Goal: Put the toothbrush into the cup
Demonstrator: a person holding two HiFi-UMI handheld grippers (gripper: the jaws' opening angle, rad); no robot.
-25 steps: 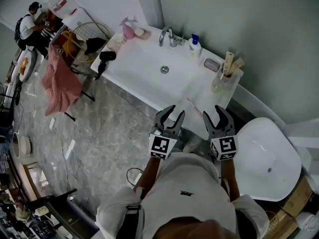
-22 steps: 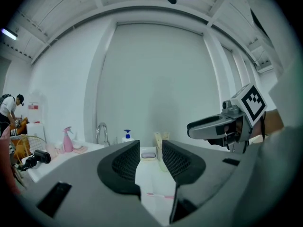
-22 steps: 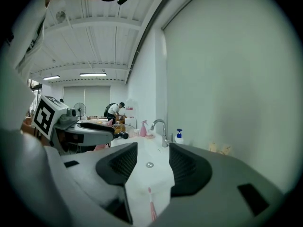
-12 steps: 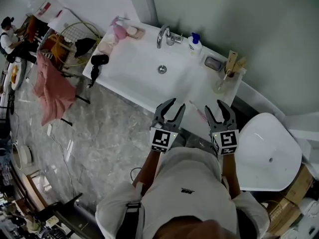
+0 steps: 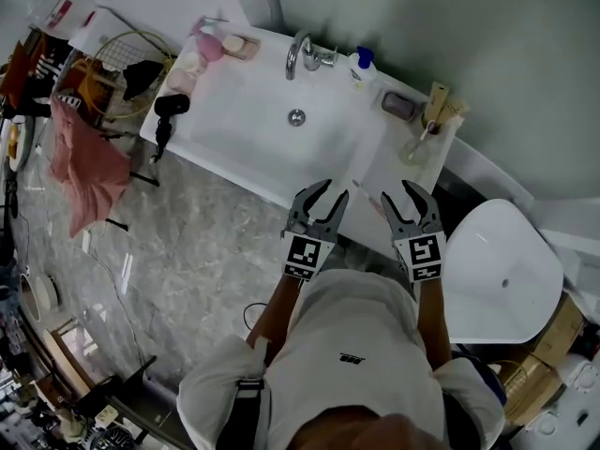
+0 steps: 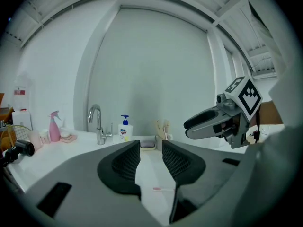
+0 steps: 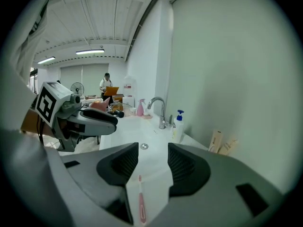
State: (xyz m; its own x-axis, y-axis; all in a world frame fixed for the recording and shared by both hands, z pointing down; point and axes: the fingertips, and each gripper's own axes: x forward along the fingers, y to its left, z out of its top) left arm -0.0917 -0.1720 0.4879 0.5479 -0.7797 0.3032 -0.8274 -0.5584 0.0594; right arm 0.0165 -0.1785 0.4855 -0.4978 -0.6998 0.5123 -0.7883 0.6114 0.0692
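**Head view.** Shows left claw (image 5: 334, 193) and right claw (image 5: 397, 193) side by side over the near edge of the white desk (image 5: 375, 153), both agape and empty. Places the pink toothbrush (image 5: 363, 193) flat on the desk between the two claws. Puts what appears to be a clear cup (image 5: 412, 151) at 1 o'clock of the toothbrush, well apart from it.

**Left gripper view.** Finds jaws parted, gripping nothing, with toothbrush (image 6: 158, 188) seen low in the gap, down on the desk.

**Right gripper view.** Finds jaws wide, having just closed slightly, with pads clear of the toothbrush (image 7: 140, 203) lying on the desk below the gap, at 6 o'clock.
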